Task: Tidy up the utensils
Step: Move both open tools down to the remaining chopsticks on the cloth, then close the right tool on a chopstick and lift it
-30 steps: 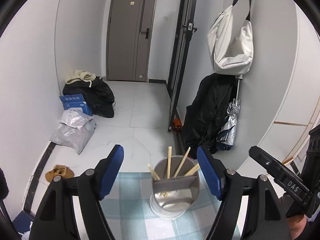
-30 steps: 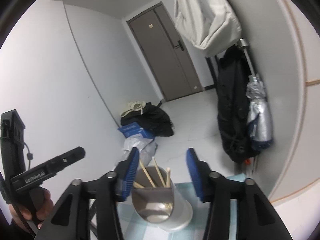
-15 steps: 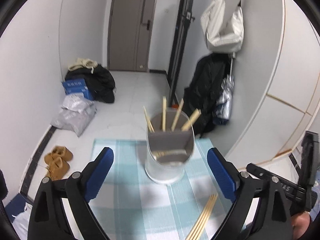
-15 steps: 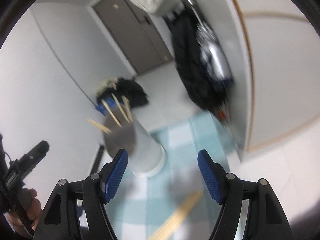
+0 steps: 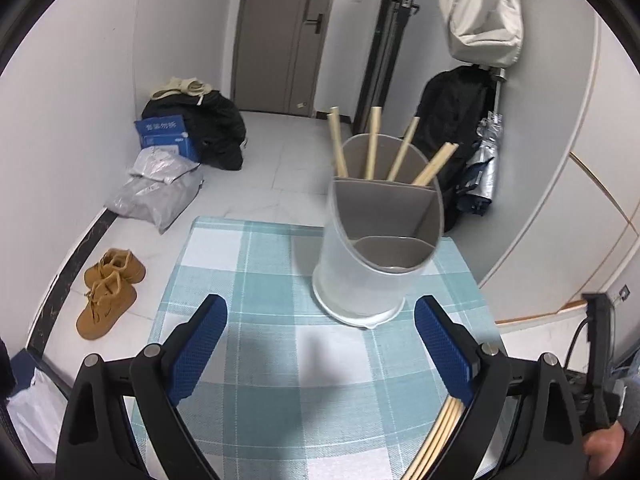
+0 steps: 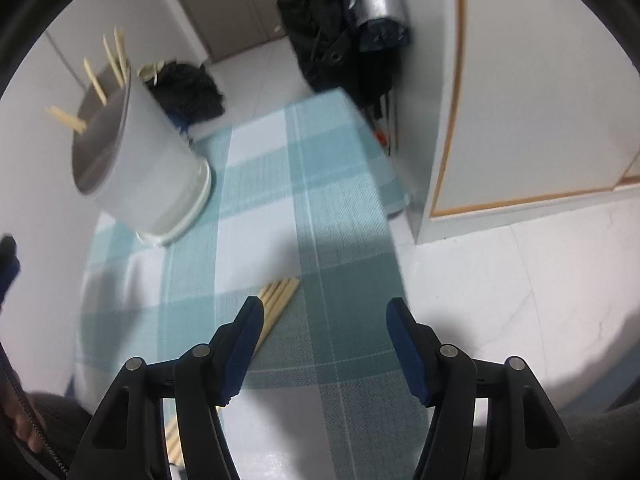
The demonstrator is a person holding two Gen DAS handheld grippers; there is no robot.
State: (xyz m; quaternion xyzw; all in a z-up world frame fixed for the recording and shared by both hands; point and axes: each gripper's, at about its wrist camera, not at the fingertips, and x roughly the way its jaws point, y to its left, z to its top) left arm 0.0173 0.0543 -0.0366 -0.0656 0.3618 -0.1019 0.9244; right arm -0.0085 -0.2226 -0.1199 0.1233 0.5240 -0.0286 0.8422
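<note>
A white utensil holder point(image 5: 374, 248) with grey dividers stands on a blue checked cloth point(image 5: 260, 360). Several wooden chopsticks point(image 5: 374, 142) stand in its back compartment. It also shows in the right wrist view point(image 6: 140, 160) at upper left. A bundle of loose chopsticks point(image 6: 276, 300) lies on the cloth beside my right gripper's left finger; its end shows in the left wrist view point(image 5: 440, 436) under my left gripper's right finger. My left gripper point(image 5: 320, 320) is open and empty, just short of the holder. My right gripper point(image 6: 324, 316) is open and empty above the cloth.
The cloth covers a small table; its right edge point(image 6: 396, 208) drops to white floor. Brown shoes point(image 5: 110, 292), bags and a blue box point(image 5: 164, 136) lie on the floor at left. A black coat and folded umbrella point(image 5: 480, 176) hang by the wall at right.
Both grippers have pulled back from the holder and tilted down. The holder now stands farther off and the loose chopsticks have come into view under the right gripper.
</note>
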